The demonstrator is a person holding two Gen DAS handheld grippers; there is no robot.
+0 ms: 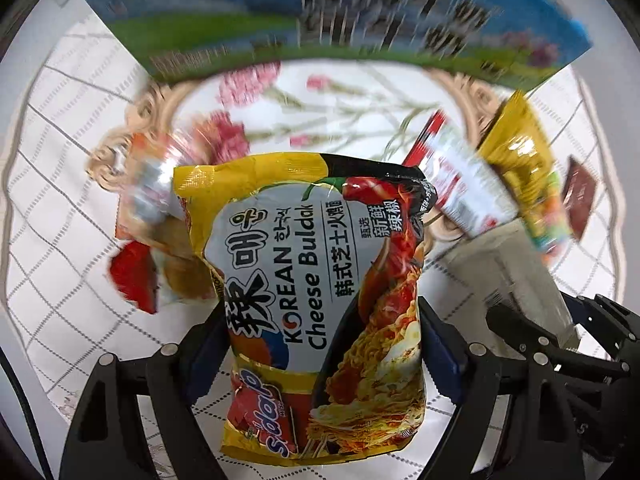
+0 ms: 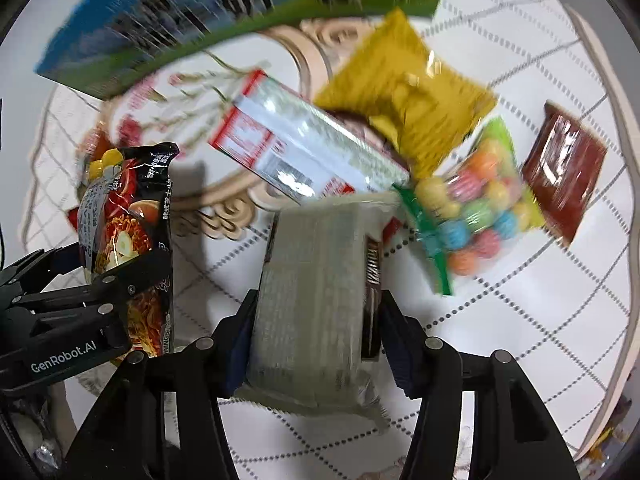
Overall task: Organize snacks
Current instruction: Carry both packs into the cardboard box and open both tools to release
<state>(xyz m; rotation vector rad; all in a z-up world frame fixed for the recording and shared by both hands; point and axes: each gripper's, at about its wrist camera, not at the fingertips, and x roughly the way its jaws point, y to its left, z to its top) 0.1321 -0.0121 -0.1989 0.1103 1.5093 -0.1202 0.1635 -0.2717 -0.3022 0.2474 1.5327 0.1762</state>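
My left gripper (image 1: 320,344) is shut on a yellow and black Korean Cheese Buldak noodle packet (image 1: 320,272), its blue pads squeezing the packet's waist above the cloth. In the right wrist view the same noodle packet (image 2: 128,216) hangs in the left gripper (image 2: 120,280) at the left edge. My right gripper (image 2: 316,336) is shut on a grey packet (image 2: 312,292) with a brown side, held between its pads. From the left wrist, that grey packet (image 1: 504,264) and the right gripper (image 1: 560,340) show at the lower right.
A blue and green box (image 2: 192,12) lies at the back on a flowered mat (image 1: 320,108). A red and white packet (image 2: 296,140), a yellow bag (image 2: 404,88), a bag of coloured candy balls (image 2: 476,208) and a brown packet (image 2: 564,168) lie on the checked cloth (image 2: 520,320). A red and orange packet (image 1: 152,248) lies left.
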